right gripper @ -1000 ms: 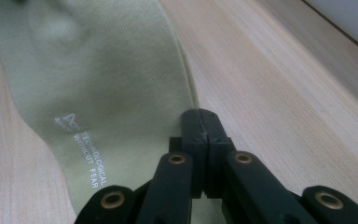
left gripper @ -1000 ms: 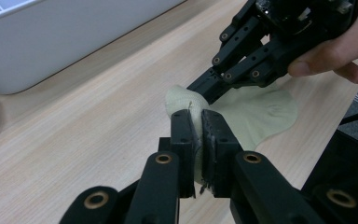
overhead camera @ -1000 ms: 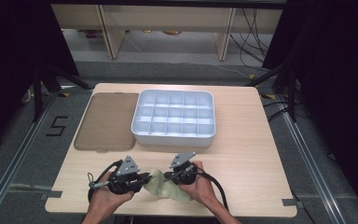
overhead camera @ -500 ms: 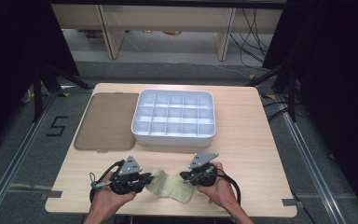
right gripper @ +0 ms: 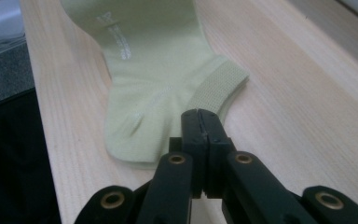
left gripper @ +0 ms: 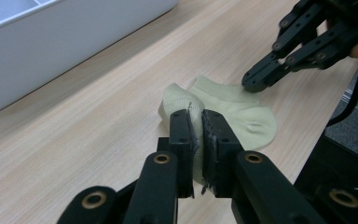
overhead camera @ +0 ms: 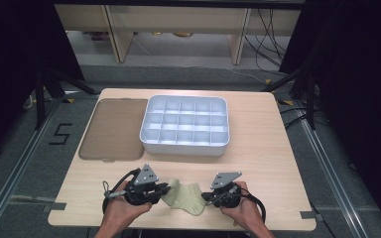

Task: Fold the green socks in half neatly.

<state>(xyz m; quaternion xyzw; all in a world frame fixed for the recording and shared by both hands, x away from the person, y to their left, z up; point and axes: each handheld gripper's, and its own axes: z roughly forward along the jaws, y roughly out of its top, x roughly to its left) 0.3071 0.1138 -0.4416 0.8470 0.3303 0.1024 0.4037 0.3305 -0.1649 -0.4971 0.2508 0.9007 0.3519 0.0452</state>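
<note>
A pale yellow-green ankle sock lies on the near edge of a light wooden bench, between a person's two hands. It is small and soft-looking, of smooth knit, with a coarser ribbed band at its cuff and a faint line of lettering woven into the foot. One end lies flat on the wood; the other end is bunched and lifted into a fold.

The left gripper, held in the person's left hand, has its black jaws clenched on that bunched end, a pinch of sock fabric showing between the pads. The right gripper, held in the right hand, has its jaws pressed fully together with nothing seen between them. In the left gripper view its tips rest at the ribbed cuff edge of the sock; whether they touch the cloth or only sit just beside it is hard to tell.

Farther back on the bench, well apart from the sock, sits a white plastic tray divided into a grid of small square compartments. Just to the left of it lies a flat brown lid with rounded corners. The floor around the bench is dark grey, with a numeral marked in tape on the left side.
</note>
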